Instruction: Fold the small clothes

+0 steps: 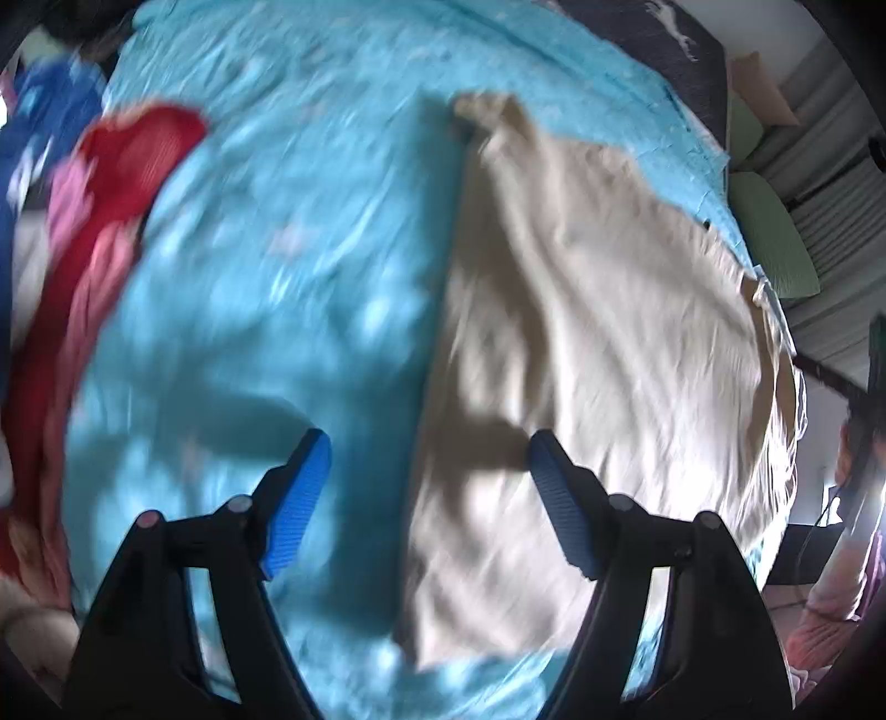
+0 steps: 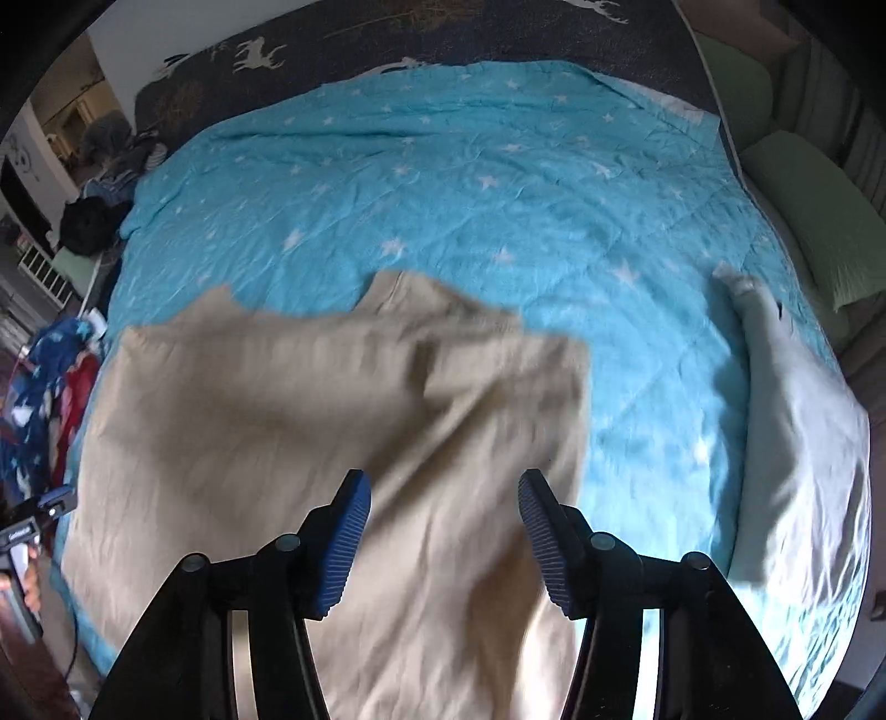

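Left gripper point(image 1: 429, 498): jaws stand wide apart with nothing between the blue ribbed pads point(image 1: 296, 504). It hangs above the near part of the bed, over the boundary where the turquoise star-print quilt point(image 1: 266, 266) meets the left edge of the beige garment point(image 1: 598, 310).

Right gripper point(image 2: 443, 545): jaws stand moderately wide, empty, above the near portion of the same beige garment point(image 2: 288, 421), close to its right edge.

The beige garment lies spread flat on the quilt point(image 2: 470, 183) at the bed's near side, wrinkled, its far edge uneven with a notch. A white cloth point(image 2: 803, 443) lies apart from it toward the right edge of the bed.

At the left edge of the bed, a heap of clothes holds a red piece point(image 1: 133, 160), a pink piece point(image 1: 77, 194) and a dark blue patterned piece point(image 2: 33, 376).

Beyond the quilt's far edge runs a dark cover printed with white deer point(image 2: 387, 39). Green pillows point(image 2: 819, 221) sit at the far right corner.
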A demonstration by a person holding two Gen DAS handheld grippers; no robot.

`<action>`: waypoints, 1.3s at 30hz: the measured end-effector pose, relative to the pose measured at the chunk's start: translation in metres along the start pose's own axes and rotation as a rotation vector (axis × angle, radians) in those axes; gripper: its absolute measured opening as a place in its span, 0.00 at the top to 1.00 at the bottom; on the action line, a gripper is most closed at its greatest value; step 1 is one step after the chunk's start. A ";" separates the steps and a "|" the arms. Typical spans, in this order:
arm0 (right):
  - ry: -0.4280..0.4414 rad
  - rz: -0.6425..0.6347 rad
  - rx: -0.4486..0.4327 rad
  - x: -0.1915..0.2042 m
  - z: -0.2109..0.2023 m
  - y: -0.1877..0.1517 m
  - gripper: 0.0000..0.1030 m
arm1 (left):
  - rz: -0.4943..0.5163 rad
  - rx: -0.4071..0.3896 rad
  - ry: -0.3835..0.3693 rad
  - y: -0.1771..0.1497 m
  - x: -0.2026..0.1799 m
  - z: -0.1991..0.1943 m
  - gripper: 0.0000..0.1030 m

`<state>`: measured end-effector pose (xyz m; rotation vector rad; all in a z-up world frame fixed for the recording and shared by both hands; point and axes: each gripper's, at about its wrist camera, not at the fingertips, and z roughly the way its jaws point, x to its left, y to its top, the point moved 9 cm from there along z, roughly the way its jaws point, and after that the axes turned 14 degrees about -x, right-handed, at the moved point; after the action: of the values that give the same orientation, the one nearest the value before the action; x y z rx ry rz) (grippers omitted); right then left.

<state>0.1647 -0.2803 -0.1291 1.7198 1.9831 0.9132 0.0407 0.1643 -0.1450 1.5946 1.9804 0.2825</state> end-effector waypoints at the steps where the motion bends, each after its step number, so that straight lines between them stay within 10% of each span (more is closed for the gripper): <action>1: 0.008 -0.009 0.015 0.005 -0.005 -0.010 0.45 | -0.009 -0.014 0.005 -0.004 0.005 -0.004 0.28; 9: 0.169 -0.373 0.143 0.132 -0.028 -0.078 0.45 | -0.036 0.019 -0.011 -0.024 0.009 -0.026 0.28; 14: 0.269 -0.569 0.178 0.206 -0.021 -0.063 0.44 | -0.035 -0.003 -0.019 -0.045 0.003 -0.033 0.28; 19: 0.167 -0.679 0.288 0.237 0.024 -0.005 0.42 | -0.147 0.014 -0.095 -0.051 -0.003 -0.038 0.67; 25: -0.036 -0.749 0.359 0.273 0.073 0.058 0.38 | -0.184 0.016 -0.109 -0.048 -0.004 -0.032 0.67; 39: -0.016 -0.744 0.550 0.390 0.184 0.042 0.37 | -0.175 -0.010 -0.115 -0.034 -0.005 -0.026 0.81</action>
<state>0.2391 0.1438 -0.1792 1.0022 2.7183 0.0985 -0.0006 0.1558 -0.1398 1.3885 2.0094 0.1287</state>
